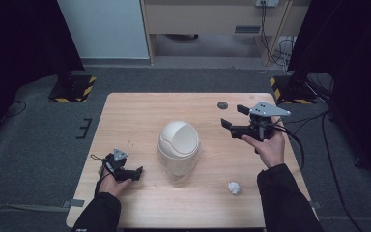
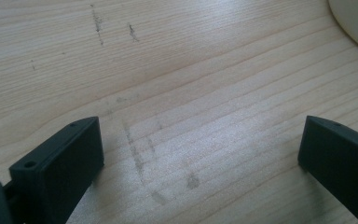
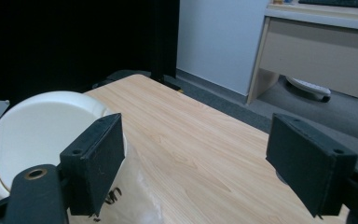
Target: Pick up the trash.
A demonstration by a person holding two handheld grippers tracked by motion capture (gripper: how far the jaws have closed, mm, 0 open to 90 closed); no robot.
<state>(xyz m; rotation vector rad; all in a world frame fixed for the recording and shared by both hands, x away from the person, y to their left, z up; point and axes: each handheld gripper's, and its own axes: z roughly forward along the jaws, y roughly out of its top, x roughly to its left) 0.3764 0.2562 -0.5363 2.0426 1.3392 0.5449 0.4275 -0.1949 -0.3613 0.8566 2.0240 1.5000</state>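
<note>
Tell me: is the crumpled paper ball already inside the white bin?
No, the crumpled paper ball lies on the table near its front edge, apart from the white bin.

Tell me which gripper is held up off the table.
The right gripper, raised beside the bin; the left gripper sits low on the table.

Grey carpet (image 1: 34, 145), wood desk (image 1: 207, 19), black curtains (image 1: 14, 34)

A lab: black curtains (image 1: 14, 38), hazard-taped stand bases (image 1: 72, 89), grey carpet (image 1: 34, 145).
</note>
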